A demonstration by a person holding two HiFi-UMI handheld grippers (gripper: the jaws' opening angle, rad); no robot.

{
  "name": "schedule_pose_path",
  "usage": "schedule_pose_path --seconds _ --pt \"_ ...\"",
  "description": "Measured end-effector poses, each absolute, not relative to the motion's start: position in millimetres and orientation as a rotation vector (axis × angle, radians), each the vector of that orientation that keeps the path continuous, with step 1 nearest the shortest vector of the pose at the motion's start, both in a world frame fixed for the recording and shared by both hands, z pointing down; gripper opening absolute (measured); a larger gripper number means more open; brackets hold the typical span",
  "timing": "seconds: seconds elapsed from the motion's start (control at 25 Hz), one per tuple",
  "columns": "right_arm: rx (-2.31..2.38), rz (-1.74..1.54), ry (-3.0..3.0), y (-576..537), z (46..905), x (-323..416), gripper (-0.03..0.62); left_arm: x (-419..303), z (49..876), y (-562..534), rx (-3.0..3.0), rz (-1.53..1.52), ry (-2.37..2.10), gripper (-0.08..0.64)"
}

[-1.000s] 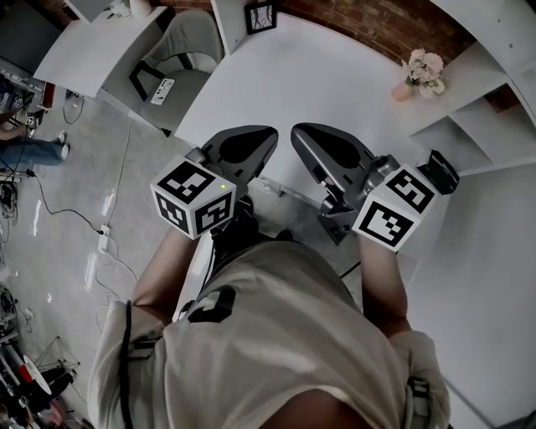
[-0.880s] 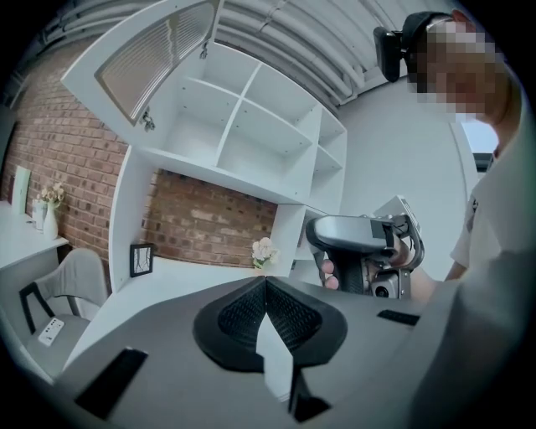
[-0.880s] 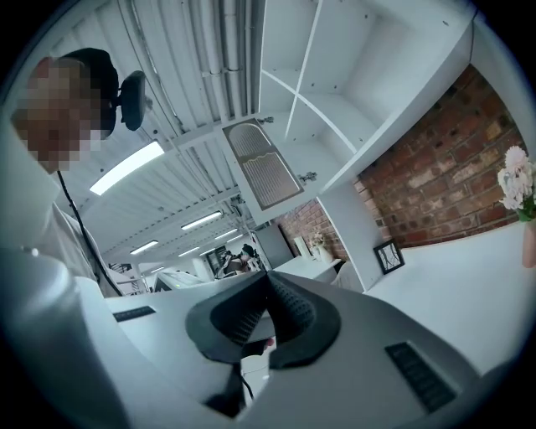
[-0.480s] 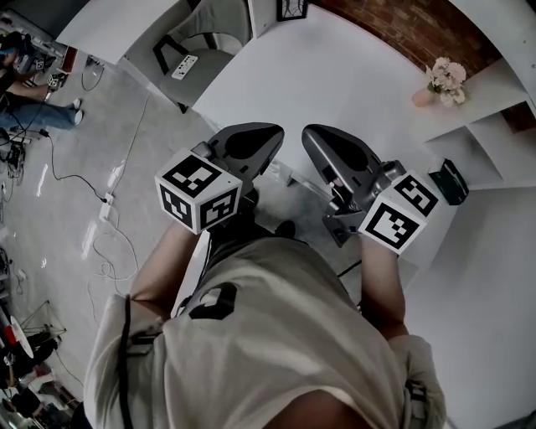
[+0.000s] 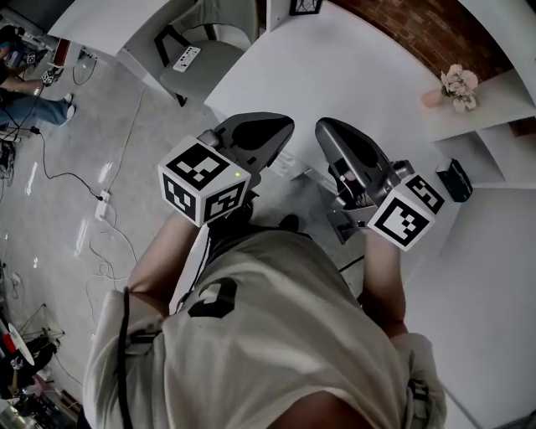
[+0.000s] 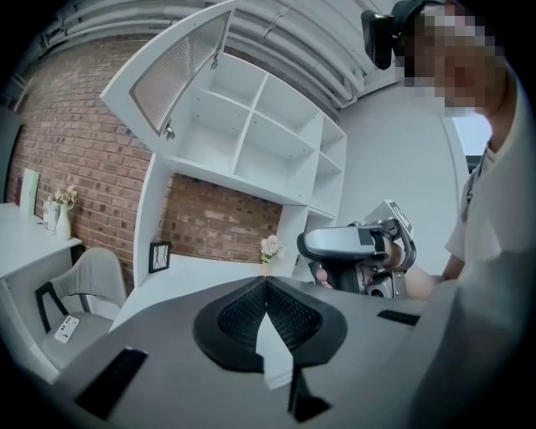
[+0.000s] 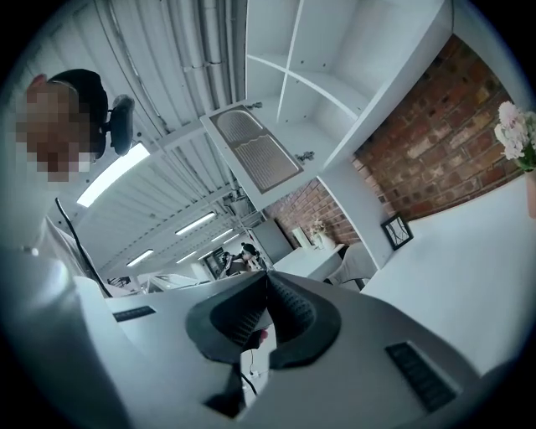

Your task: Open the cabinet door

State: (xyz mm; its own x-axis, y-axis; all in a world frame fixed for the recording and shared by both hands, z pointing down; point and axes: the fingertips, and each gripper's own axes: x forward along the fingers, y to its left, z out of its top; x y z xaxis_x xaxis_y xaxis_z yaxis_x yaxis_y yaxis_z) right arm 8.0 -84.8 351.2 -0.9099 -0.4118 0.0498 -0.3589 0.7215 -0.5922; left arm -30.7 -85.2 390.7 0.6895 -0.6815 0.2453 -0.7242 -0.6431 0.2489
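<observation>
The white wall cabinet (image 6: 251,142) hangs above a desk, and its mesh-panelled door (image 6: 180,71) stands swung upward, open, showing bare shelves. In the right gripper view the same door (image 7: 255,155) is tilted up with its small knob showing. My left gripper (image 5: 280,126) and right gripper (image 5: 327,126) are held side by side in front of my chest, at the desk's near edge and well away from the cabinet. In both the left gripper (image 6: 266,281) and the right gripper (image 7: 266,275) the jaws meet at the tips with nothing between them.
A white desk (image 5: 335,59) carries a pink flower vase (image 5: 456,84) and a small black picture frame (image 5: 306,7). A grey chair (image 5: 201,42) holds a power strip (image 5: 186,59). Cables (image 5: 100,209) run over the floor at left. A black object (image 5: 459,180) sits at the shelf corner.
Both grippers have shifted together a little along the desk's edge, still side by side. The chair and vase have slid up and right in the head view. Both grippers stay shut.
</observation>
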Motion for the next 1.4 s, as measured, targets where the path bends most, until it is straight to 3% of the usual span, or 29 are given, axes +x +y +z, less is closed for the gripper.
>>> schedule_pose_path --seconds 0.32,1.4 --pt "-0.667 -0.955 2.881 -63 357 -64 0.026 -95 396 -73 2.574 0.141 -1.035 0.017" --pt "-0.863 -0.988 2.824 -69 375 -47 0.026 -84 404 -86 2.627 0.155 -0.891 0.017"
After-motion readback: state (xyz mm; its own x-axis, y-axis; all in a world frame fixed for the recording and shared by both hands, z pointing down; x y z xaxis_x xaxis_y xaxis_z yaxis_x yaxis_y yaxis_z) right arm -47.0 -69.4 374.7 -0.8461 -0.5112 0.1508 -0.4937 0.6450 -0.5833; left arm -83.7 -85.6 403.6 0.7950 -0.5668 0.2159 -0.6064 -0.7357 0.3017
